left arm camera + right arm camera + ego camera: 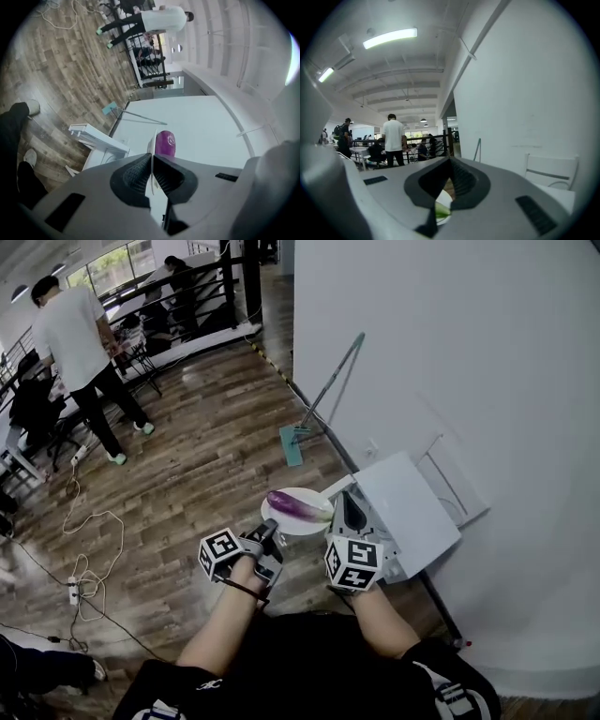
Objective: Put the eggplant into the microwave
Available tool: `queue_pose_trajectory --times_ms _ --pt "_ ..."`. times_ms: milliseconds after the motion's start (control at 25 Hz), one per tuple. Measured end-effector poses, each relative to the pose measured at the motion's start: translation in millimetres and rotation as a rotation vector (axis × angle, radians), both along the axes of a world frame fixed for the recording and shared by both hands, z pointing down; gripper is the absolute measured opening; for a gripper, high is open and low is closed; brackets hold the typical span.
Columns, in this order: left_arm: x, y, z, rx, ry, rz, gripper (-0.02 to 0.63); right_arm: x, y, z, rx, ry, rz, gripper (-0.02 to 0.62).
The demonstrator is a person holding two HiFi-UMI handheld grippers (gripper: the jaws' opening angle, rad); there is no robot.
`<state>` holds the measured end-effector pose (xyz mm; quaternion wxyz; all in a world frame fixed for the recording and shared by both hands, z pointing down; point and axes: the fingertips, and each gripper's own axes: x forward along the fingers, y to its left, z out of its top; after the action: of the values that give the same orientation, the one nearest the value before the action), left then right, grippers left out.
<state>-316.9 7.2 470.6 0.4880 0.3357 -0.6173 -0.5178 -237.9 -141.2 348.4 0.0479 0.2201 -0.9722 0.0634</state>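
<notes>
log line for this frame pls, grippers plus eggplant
left gripper: shut on plate rim | eggplant: lying on plate | right gripper: shut, empty | microwave: eggplant not in yet

Wooden floor bears cables (probably microwave too).

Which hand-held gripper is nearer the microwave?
Right. The right hand-held gripper is close beside the microwave; the left hand-held gripper, clamped on the plate, sits farther off.
</notes>
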Motion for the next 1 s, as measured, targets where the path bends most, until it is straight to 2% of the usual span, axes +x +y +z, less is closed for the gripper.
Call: queue_pose_trajectory --times_ms 160,520,640,800,1000 --pt "-21 -21 4 -0.015 -0.009 0.085 0.015 -2 -18 -3 0.005 -0.026 0.108 0.009" --pt "-57 -92 -3 -0.032 -0.037 0.389 0.015 13 -59 -9 0.002 -0.017 0.435 0.009" --pt "-54 -105 -3 -0.025 -0.043 0.497 0.015 26 -52 -8 0.004 -0.001 0.542 0.009" --pt "-47 -115 2 0.0 -0.031 0.565 0.015 42 -36 -7 0.02 0.024 0.642 0.01" --pt "-19 -137 13 0.006 -0.018 0.704 0.015 75 -25 6 -0.012 0.038 0.777 0.009"
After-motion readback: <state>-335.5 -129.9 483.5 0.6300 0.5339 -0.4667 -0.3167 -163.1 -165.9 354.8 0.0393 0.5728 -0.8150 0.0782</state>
